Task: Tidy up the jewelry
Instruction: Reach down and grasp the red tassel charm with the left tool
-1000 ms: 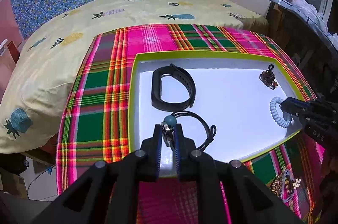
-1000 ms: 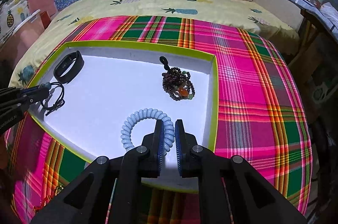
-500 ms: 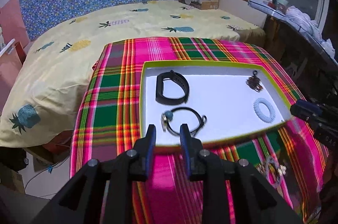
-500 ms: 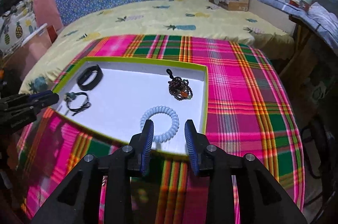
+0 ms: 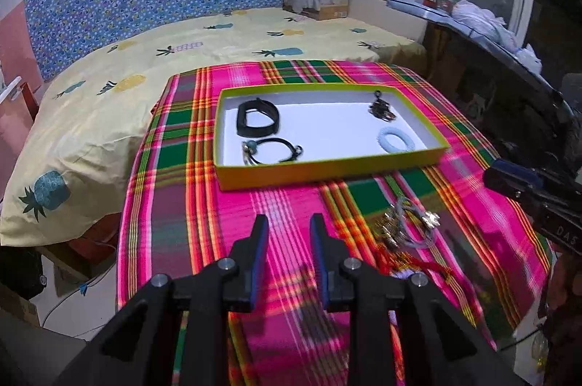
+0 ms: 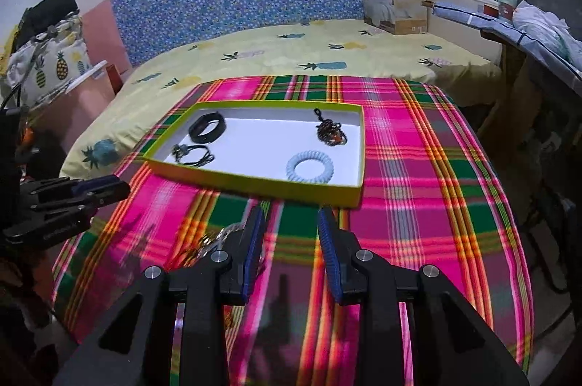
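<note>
Both sets of fingers parted, nothing held: left gripper point(image 5: 287, 233), right gripper point(image 6: 291, 226). Four pieces laid in tray point(image 5: 327, 167). Tangled jewelry pile point(image 5: 403, 229) left on bench cloth; several linked pieces risk being dragged up together, chains snagged.

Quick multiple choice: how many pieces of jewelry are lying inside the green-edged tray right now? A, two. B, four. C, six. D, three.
B: the tray holds a black band, a black cord bracelet, a dark beaded piece and a pale blue coil band.
</note>
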A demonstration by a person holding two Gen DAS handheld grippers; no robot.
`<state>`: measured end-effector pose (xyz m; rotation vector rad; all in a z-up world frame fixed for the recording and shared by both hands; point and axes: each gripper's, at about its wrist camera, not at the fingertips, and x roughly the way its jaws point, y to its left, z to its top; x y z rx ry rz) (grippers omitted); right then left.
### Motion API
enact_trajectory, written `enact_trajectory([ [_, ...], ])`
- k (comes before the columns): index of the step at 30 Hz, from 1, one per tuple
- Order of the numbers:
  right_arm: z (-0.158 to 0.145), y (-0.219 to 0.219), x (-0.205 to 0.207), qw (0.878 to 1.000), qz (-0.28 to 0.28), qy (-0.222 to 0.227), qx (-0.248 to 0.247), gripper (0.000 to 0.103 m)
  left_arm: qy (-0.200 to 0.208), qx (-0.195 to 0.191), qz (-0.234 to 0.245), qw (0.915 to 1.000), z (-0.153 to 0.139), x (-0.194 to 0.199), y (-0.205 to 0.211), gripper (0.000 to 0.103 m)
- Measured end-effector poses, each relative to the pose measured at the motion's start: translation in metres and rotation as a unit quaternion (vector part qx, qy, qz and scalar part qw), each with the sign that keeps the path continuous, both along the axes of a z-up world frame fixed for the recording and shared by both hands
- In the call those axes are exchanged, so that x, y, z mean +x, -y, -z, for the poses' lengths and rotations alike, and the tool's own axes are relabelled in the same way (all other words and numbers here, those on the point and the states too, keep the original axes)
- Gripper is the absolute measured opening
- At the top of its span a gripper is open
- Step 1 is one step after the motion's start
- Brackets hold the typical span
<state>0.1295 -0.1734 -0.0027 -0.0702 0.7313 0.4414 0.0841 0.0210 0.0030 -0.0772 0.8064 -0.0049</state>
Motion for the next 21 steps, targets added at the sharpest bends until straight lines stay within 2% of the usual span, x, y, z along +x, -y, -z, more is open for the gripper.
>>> enact_trajectory([
  [11,0.006,0.0,-0.038,1.0,-0.016,-0.007,0.0,0.031,0.004,-0.018,0.023,0.9996,0.001,-0.035,0.014,0.024],
  [21,0.014,-0.001,-0.05,0.999,-0.022,-0.027,0.009,0.031,-0.004,-0.027,0.025,0.9993,0.008,-0.047,0.015,0.024],
])
